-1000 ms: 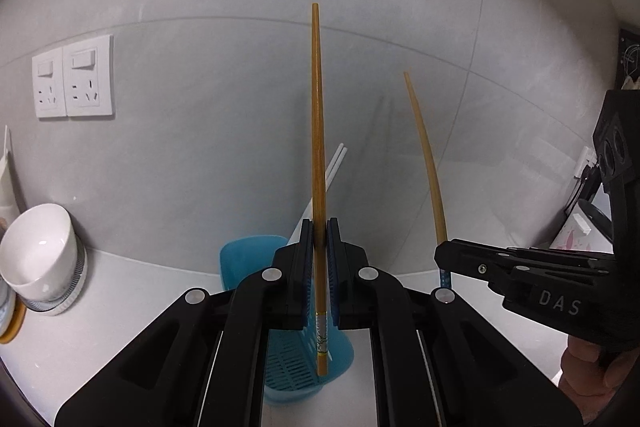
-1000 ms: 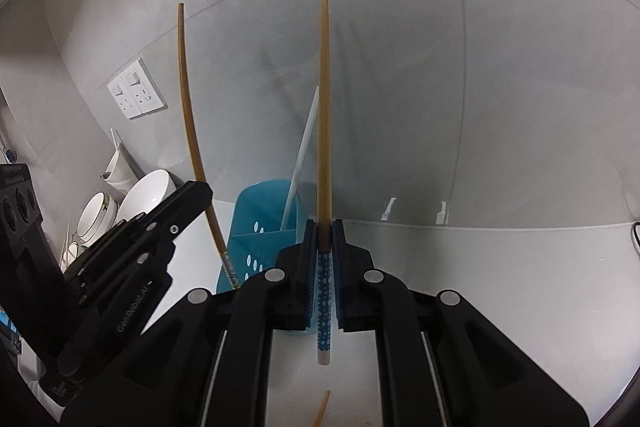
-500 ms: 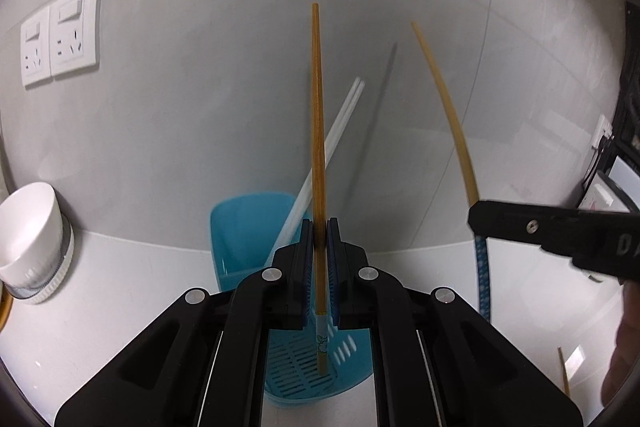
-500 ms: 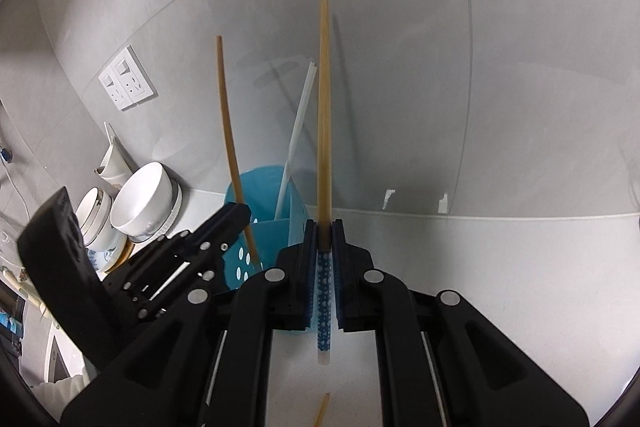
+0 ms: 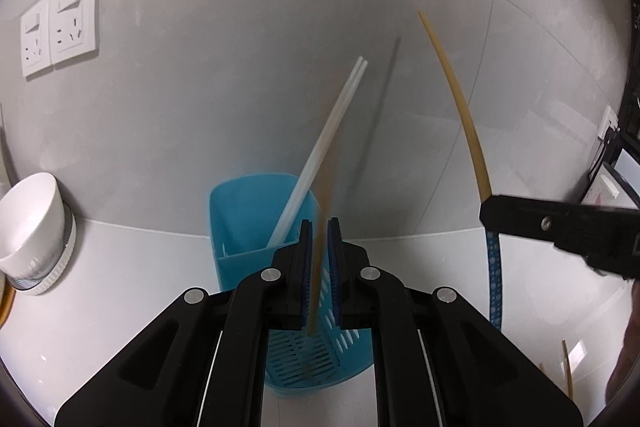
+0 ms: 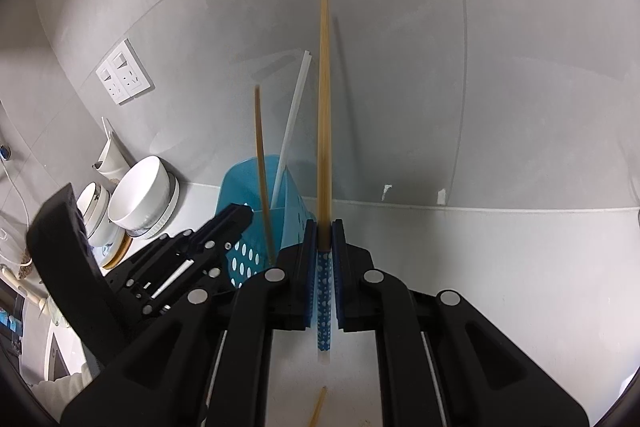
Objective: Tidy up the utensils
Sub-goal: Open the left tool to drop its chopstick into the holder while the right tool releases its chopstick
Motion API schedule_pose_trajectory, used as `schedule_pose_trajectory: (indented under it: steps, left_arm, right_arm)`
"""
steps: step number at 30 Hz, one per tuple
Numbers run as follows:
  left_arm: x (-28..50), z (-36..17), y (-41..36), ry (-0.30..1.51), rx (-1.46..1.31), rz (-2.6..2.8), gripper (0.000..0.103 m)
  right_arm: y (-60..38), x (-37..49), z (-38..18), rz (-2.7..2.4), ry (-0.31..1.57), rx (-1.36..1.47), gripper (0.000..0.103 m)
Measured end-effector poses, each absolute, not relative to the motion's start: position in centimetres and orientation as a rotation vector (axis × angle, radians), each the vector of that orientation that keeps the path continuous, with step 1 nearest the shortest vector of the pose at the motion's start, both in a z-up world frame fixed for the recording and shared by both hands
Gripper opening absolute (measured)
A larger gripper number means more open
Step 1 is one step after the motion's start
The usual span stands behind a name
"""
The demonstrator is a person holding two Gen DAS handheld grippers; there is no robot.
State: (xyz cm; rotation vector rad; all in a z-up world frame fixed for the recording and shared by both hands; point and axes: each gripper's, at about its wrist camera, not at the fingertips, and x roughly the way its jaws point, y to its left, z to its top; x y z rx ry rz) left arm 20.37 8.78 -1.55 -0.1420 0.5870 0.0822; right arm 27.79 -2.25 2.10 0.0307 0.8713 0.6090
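A blue perforated utensil holder [image 5: 256, 211] [image 6: 248, 187] stands on the white counter against the wall, with a pair of white chopsticks [image 5: 320, 143] [image 6: 294, 123] leaning in it. My left gripper [image 5: 319, 227] [image 6: 240, 217] is just above the holder, jaws slightly apart. A blurred wooden chopstick [image 5: 322, 227] [image 6: 262, 163] drops between them into the holder. My right gripper [image 6: 324, 227] [image 5: 486, 207] is shut on a second wooden chopstick with a blue dotted end [image 6: 323, 131] [image 5: 460, 99], held upright to the right of the holder.
White bowls [image 5: 28, 215] [image 6: 140, 195] stand left of the holder. Wall sockets [image 5: 60, 27] [image 6: 124, 71] are on the grey tiled wall. More wooden chopsticks [image 5: 566, 379] [image 6: 316, 407] lie on the counter near me.
My left gripper has opened a little and its wooden chopstick has slid down into the blue holder. The right gripper with its chopstick has come nearer the holder.
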Motion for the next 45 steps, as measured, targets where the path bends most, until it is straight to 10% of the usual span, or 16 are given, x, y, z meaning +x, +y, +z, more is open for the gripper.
schedule_pose_trajectory:
  steps: [12, 21, 45]
  left_arm:
    - [17.3, 1.5, 9.7, 0.637, -0.162, 0.177, 0.071]
    - [15.6, 2.8, 12.7, 0.681, -0.207, 0.245, 0.096]
    - [15.0, 1.2, 16.8, 0.725, -0.26, 0.329, 0.097]
  right_arm:
    - [-1.4, 27.8, 3.1, 0.662, 0.837, 0.053, 0.007]
    - [1.1, 27.7, 3.3, 0.731, 0.782, 0.078, 0.007]
    - [5.0, 27.1, -2.0, 0.71, 0.734, 0.062, 0.007]
